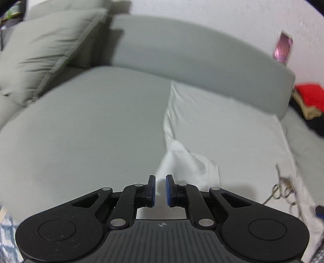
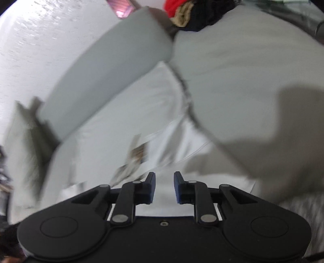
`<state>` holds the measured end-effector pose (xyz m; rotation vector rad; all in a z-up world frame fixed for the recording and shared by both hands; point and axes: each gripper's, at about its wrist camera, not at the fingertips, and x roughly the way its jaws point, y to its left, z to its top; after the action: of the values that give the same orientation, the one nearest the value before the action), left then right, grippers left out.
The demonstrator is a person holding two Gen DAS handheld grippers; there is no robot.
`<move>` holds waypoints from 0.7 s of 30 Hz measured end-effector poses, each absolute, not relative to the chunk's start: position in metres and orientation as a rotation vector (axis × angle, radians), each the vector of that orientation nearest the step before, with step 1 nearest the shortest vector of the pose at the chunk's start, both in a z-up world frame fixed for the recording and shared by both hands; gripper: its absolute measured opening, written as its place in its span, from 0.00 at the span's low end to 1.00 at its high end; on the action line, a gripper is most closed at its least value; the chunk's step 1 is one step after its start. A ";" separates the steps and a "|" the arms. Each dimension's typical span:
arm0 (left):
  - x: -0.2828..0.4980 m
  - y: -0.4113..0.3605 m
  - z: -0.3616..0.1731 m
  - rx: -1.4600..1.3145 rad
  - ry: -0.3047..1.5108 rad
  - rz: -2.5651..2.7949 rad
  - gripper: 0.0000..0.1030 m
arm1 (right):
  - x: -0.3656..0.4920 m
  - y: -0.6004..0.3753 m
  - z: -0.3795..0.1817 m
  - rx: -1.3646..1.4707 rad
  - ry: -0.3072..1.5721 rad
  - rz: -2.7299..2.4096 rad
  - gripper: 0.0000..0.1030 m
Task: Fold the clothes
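Observation:
A white garment (image 1: 222, 131) lies spread on the grey sofa seat (image 1: 91, 125), right of centre in the left wrist view. One corner (image 1: 182, 159) rises in a fold toward my left gripper (image 1: 160, 178), whose jaws stand narrowly apart with white cloth between the tips. In the right wrist view the same garment (image 2: 141, 113) lies flat with a printed patch (image 2: 135, 155). My right gripper (image 2: 164, 175) hovers over its near edge, jaws apart with nothing between them. Both views are blurred.
A grey backrest (image 1: 192, 52) and loose cushions (image 1: 46, 48) lie behind the seat. A pile of red, tan and black clothes (image 1: 309, 101) sits at the far right; it also shows in the right wrist view (image 2: 192, 12). A white wall (image 2: 40, 40) is behind.

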<state>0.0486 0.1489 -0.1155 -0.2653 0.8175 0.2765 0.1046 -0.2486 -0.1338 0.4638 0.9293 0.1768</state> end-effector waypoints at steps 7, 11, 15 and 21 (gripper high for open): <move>0.050 0.133 -0.123 -0.050 1.037 0.418 0.17 | 0.103 -0.247 -0.144 0.171 1.073 -0.035 0.05; 0.035 0.136 -0.107 -0.093 0.937 0.363 0.17 | 0.087 -0.254 -0.130 0.201 1.044 0.019 0.23; 0.035 0.132 -0.091 -0.138 0.823 0.288 0.17 | 0.095 -0.260 -0.113 0.348 0.937 0.129 0.27; 0.104 0.133 -0.134 -0.122 0.966 0.252 0.13 | 0.146 -0.250 -0.135 0.453 0.953 0.152 0.16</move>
<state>0.1040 0.1332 -0.1342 -0.1221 0.9664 0.2520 0.1459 -0.2502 -0.1354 0.4527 0.9534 0.1519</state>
